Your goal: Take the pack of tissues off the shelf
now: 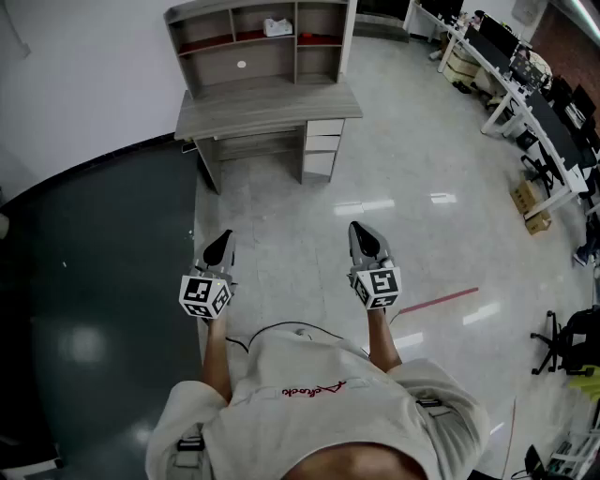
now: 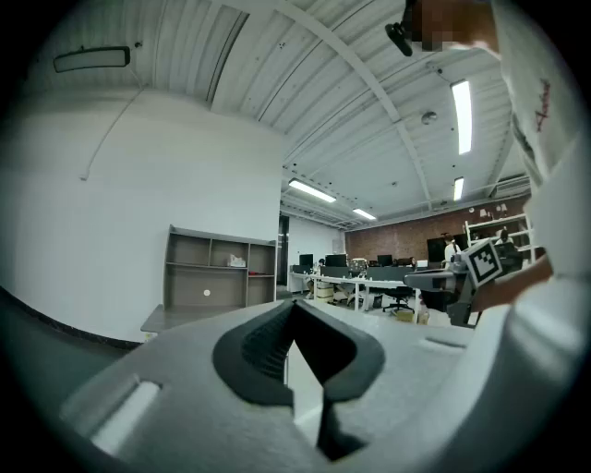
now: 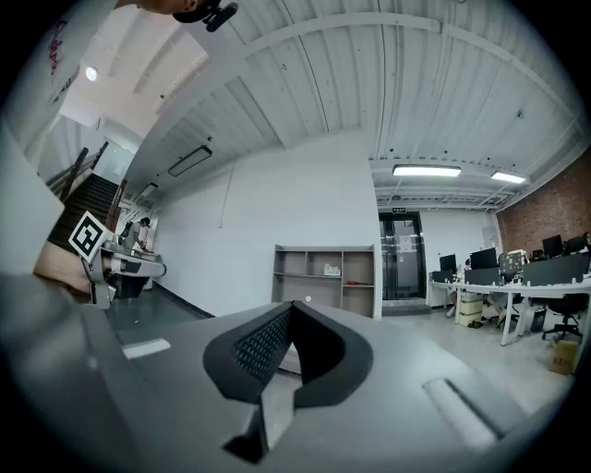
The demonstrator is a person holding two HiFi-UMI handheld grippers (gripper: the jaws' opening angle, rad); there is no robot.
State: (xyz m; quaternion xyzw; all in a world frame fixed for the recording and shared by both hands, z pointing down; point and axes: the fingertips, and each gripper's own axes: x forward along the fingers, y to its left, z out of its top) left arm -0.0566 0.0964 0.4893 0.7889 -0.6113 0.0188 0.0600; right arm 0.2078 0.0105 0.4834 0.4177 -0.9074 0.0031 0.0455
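Observation:
A small white pack of tissues (image 1: 277, 27) lies in the upper middle compartment of a grey shelf unit (image 1: 261, 42) that stands on a grey desk (image 1: 267, 108), far ahead across the floor. The same pack shows small in the left gripper view (image 2: 237, 262) and in the right gripper view (image 3: 331, 269). My left gripper (image 1: 222, 240) and right gripper (image 1: 360, 231) are held side by side in front of the person's chest, both pointing toward the desk and well short of it. Both have their jaws closed together with nothing between them (image 2: 294, 309) (image 3: 291, 309).
The desk has a drawer stack (image 1: 322, 145) at its right end. White office desks with monitors (image 1: 525, 89) line the right side, with a cardboard box (image 1: 531, 201) and a black chair (image 1: 562, 337). A red tape line (image 1: 441, 300) crosses the pale floor; dark flooring (image 1: 94, 309) lies left.

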